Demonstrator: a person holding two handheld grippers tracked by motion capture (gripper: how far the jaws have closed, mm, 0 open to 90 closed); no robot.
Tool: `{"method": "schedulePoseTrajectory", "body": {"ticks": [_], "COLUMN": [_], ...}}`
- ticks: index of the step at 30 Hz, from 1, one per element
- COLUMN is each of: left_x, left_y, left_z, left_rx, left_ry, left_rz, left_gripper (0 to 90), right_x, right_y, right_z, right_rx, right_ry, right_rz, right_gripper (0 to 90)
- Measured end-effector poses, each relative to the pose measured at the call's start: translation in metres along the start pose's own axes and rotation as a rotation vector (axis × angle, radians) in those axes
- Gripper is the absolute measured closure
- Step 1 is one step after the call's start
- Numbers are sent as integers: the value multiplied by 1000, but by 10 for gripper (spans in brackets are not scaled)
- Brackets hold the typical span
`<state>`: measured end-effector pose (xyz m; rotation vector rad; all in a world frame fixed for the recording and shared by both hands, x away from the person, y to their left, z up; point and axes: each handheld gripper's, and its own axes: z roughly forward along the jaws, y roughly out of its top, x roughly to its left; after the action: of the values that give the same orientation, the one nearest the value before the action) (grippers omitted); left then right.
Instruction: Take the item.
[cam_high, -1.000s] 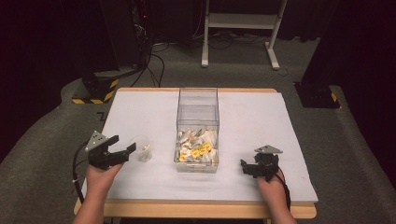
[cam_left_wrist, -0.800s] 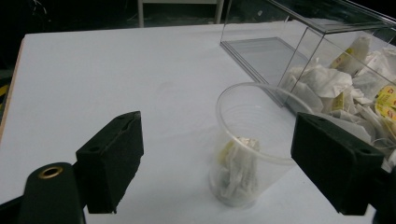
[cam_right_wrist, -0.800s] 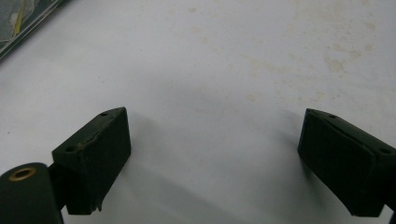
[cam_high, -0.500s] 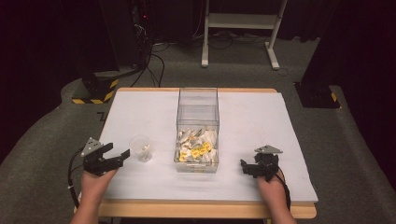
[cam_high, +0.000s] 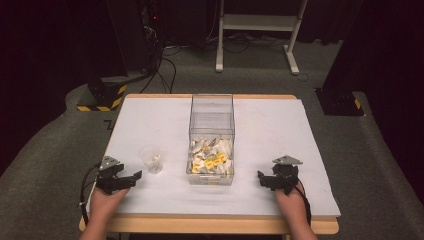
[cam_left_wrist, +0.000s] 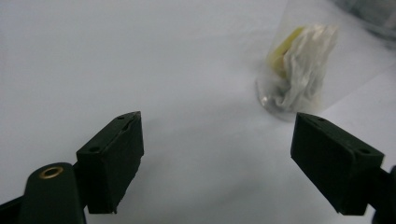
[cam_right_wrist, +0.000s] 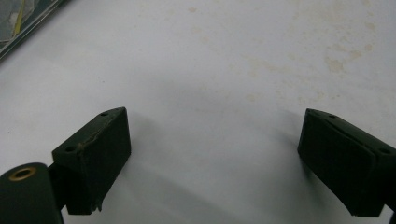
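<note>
Resting on the worktop (cam_high: 150, 120), the left hand-held gripper (cam_high: 131, 178) gapes wide, empty, a small clear cup (cam_high: 150, 159) holding a packet just ahead; swinging forward could topple it. Beyond, the clear bin (cam_high: 211, 150); the right hand-held gripper (cam_high: 262, 179) also wide.

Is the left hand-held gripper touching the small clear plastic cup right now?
Apart. In the left gripper view, bare white table lies between the open left hand-held gripper and the small clear plastic cup; the high view shows the same gap.
</note>
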<state>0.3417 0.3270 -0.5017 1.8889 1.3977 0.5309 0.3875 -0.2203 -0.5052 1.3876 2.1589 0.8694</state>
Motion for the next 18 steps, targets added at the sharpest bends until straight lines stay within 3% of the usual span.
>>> {"method": "schedulePoseTrajectory", "body": {"ticks": [6, 9, 11, 18], "left_x": [-4, -8, -11, -12], "left_y": [-1, -1, -2, -6], "left_z": [4, 6, 6, 6], "left_rx": [44, 60, 58, 30], "left_ry": [31, 50, 66, 76], "left_rz": [23, 56, 70, 54], "left_gripper": [173, 145, 132, 132], "right_x": [0, 0, 0, 0], "right_y": [0, 0, 0, 0], "right_z": [0, 0, 0, 0], "right_rx": [0, 0, 0, 1], "right_ry": [0, 0, 0, 0], "right_rz": [0, 0, 0, 2], "right_gripper": [95, 95, 95, 95]}}
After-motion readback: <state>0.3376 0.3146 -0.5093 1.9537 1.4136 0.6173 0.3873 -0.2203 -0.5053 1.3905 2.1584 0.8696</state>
